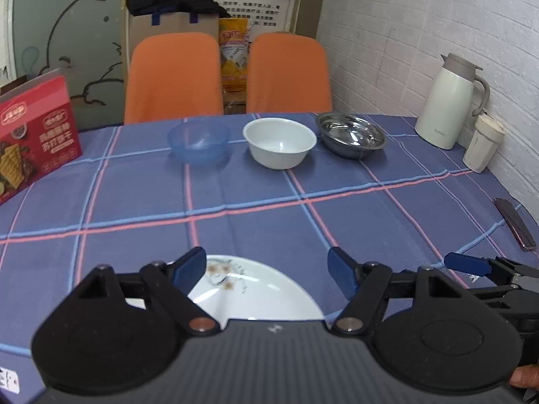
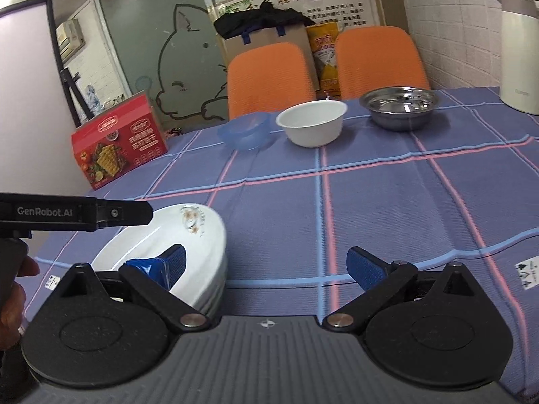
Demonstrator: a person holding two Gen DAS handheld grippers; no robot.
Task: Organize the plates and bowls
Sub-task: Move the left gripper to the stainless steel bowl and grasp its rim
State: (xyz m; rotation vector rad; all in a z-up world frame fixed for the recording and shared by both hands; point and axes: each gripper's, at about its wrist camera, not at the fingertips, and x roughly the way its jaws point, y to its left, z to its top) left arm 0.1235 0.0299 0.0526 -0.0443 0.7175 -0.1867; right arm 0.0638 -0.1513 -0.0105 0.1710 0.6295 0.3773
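Blue-padded left gripper fingers apart over plates, right gripper fingers spread, both empty

Left tongs: spread above a flowered white plate, nothing gripped.
Far row on bench: blue bowl, white bowl, steel bowl.
Right edge: right tongs.

"GenRobot.AI" stands on the left gripper's black body.
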